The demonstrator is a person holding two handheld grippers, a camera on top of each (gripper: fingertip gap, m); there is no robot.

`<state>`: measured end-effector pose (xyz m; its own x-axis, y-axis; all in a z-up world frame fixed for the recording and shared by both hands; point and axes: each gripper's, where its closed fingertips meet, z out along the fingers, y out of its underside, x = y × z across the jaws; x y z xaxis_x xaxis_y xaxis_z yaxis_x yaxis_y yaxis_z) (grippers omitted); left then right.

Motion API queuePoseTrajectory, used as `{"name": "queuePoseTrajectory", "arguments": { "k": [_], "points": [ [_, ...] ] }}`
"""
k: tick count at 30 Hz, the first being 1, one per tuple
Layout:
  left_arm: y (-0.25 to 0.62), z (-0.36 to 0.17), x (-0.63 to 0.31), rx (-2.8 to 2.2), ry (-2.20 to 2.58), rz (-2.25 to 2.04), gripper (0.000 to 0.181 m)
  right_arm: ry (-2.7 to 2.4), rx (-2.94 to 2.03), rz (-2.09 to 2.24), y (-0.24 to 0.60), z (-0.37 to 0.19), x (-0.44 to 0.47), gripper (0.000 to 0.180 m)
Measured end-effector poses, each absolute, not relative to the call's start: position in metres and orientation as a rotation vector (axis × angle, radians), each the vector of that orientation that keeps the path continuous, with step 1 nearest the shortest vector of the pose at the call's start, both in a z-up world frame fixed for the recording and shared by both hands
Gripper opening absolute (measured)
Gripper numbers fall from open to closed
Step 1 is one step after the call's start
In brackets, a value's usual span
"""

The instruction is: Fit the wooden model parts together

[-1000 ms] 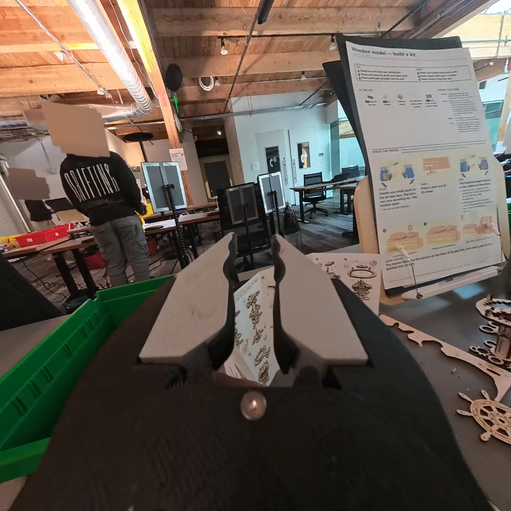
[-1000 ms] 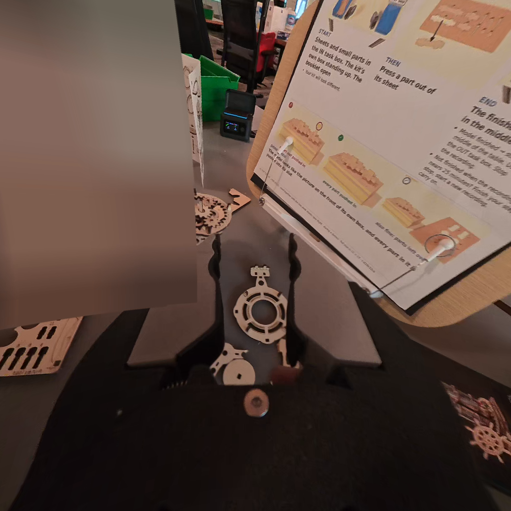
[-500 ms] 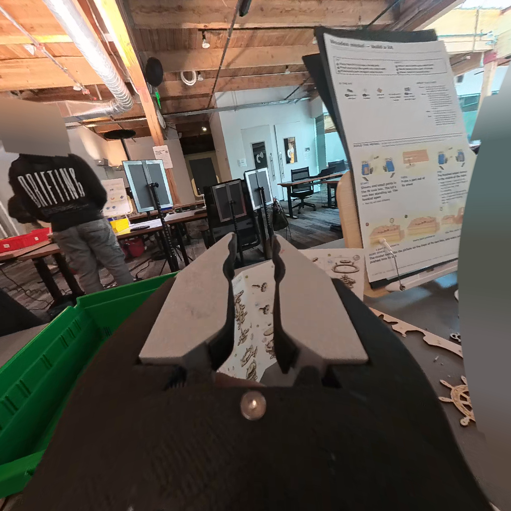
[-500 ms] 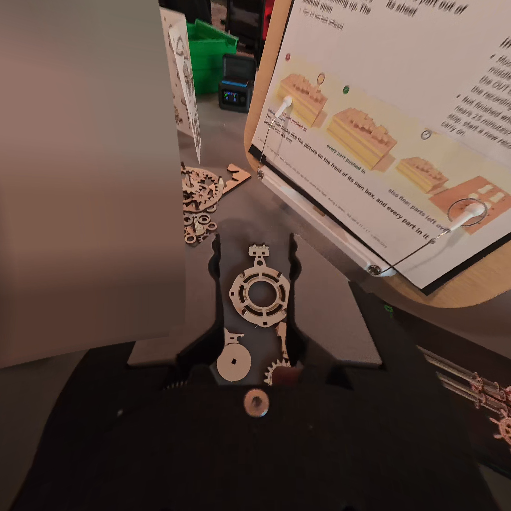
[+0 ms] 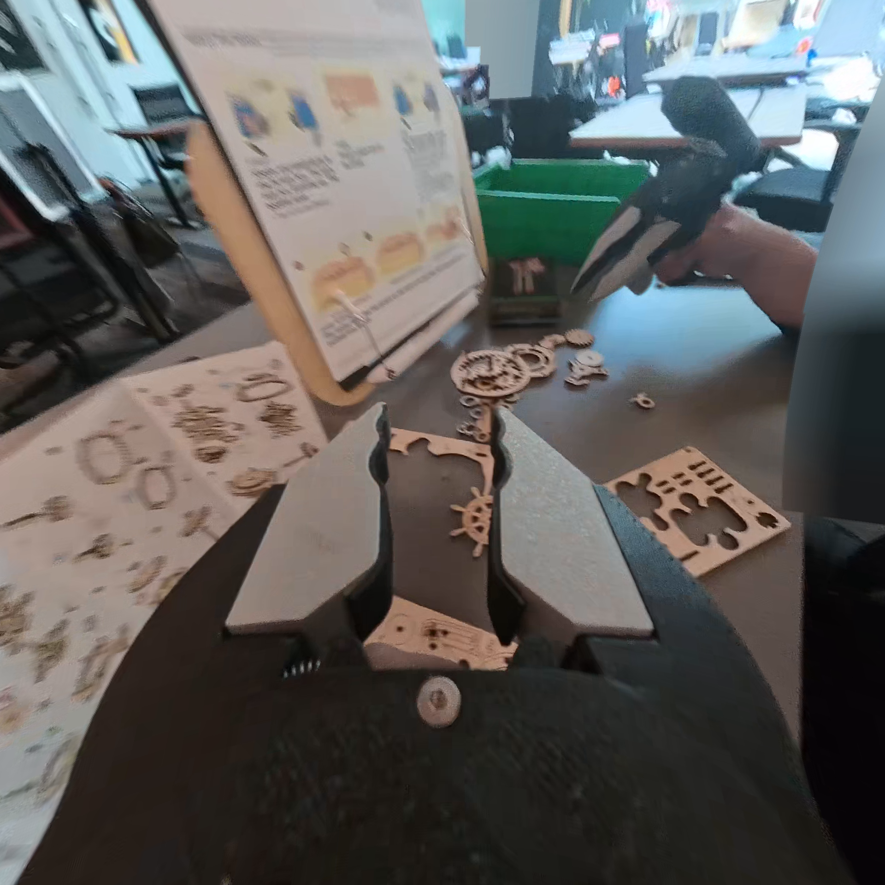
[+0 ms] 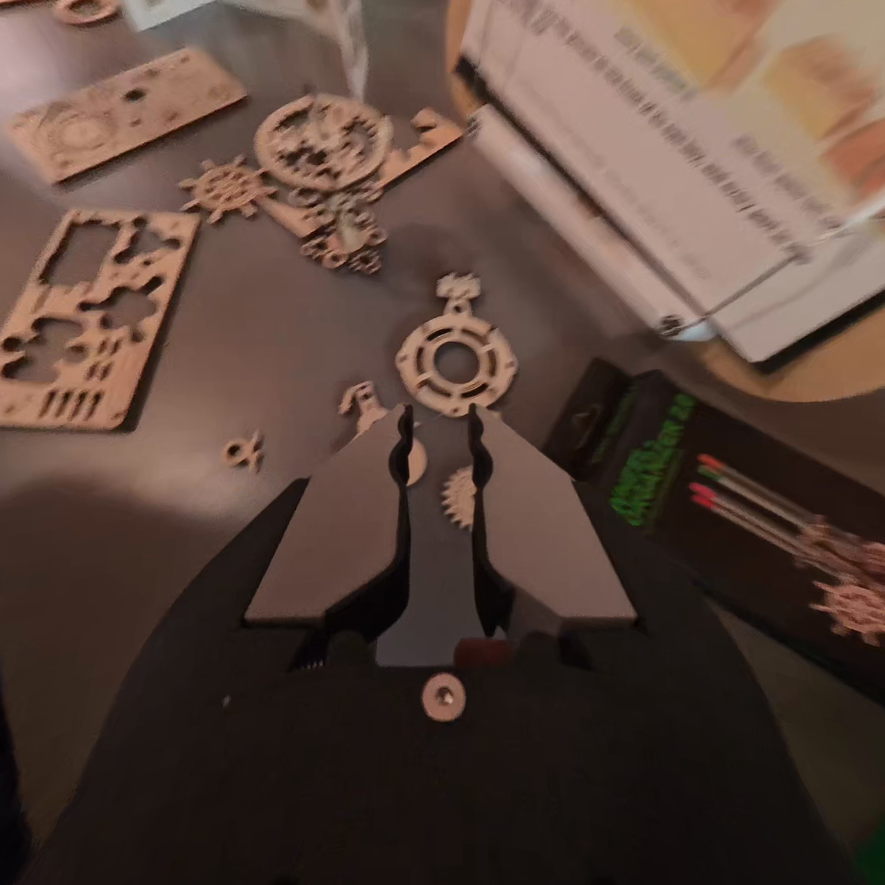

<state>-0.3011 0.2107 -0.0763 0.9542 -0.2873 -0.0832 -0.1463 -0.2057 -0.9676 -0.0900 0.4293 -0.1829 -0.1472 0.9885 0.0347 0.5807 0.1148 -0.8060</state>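
My left gripper [image 5: 440,416] is open and empty above the dark table [image 5: 670,345]. A wooden ship's wheel [image 5: 471,519] and a leftover sheet strip [image 5: 440,445] lie on the table below its fingers. A wooden gear assembly [image 5: 488,376] lies just beyond its tips. My right gripper [image 6: 439,412] is open and empty, and it also shows at the far right of the left wrist view [image 5: 618,258], raised over the table. A ring-shaped wooden part [image 6: 457,366] lies just ahead of its tips. A round disc [image 6: 414,459] and a small gear [image 6: 459,498] lie under its fingers.
Punched-out wooden sheets [image 6: 86,316] [image 6: 124,112] lie at the left, and a small loose part [image 6: 244,450] lies nearby. The open booklet [image 5: 143,479] lies left. The instruction board [image 5: 335,167] stands behind. A black kit box [image 6: 718,503] and a green bin [image 5: 541,215] are at the right. My left tips are about 35 cm from the small gear [image 6: 459,498], my right tips only 7 cm. The left camera catches it too, in the left wrist view [image 5: 584,340].
My left gripper has swung from facing the room down towards the table, and its jaws have widened; the booklet no longer shows between them. My right gripper has drawn back, so the ring now lies ahead of its tips.
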Motion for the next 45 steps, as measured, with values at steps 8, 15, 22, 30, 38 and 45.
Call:
{"name": "queuePoseTrajectory", "arguments": {
  "k": [8,15,22,30,38,45],
  "points": [
    [0.243,-0.130,-0.246,-1.971,0.456,-0.275,0.039,-2.108,-1.558,0.831,0.400,-0.242,-0.076,0.039],
    [0.259,-0.150,-0.247,-2.010,0.452,-0.331,0.038,-2.136,-1.521,0.787,0.405,-0.247,-0.087,0.028],
    [0.266,-0.158,-0.264,-2.000,0.366,-0.272,0.035,-1.996,-1.451,0.890,0.409,-0.198,-0.105,0.028],
    [0.306,-0.152,-0.247,-1.943,0.361,-0.210,0.042,-2.156,-1.157,0.959,0.361,-0.130,-0.190,0.028],
    [0.325,-0.167,-0.235,-1.952,0.402,-0.216,0.047,-2.429,-0.873,0.773,0.337,-0.156,-0.222,0.028],
    [0.317,-0.165,-0.237,-1.938,0.399,-0.287,0.047,-2.455,-0.765,0.777,0.332,-0.154,-0.232,0.028]
  ]
}}
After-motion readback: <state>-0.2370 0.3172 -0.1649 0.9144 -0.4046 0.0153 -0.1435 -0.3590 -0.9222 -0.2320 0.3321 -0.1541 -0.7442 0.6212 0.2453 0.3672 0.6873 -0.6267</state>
